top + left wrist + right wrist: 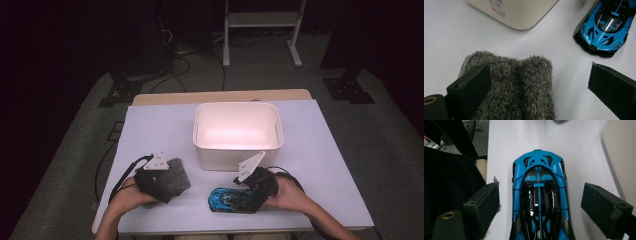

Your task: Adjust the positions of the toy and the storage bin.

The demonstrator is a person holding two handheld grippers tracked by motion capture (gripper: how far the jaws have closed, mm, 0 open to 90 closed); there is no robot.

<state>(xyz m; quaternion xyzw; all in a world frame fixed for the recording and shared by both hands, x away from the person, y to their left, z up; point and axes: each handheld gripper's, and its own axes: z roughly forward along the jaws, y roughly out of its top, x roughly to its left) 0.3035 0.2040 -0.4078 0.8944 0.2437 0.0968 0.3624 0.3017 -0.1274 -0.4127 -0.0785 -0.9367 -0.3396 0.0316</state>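
Straddling the blue toy car [540, 200] on the table [330, 165] before the white bin [237, 131], the right gripper [540, 207] stands spread, pads clear; an off-centre squeeze could skid the car. The left gripper [539, 90] gapes over the grey cloth [524, 82].

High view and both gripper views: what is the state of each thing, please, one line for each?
White bin: upright on the table, inside looks bare.
Blue toy car: on its wheels, between the right tool's jaws, not gripped.
Grey fuzzy cloth: lying bunched on the table, under the left tool, not gripped.
Left tool: open.
Right tool: open.
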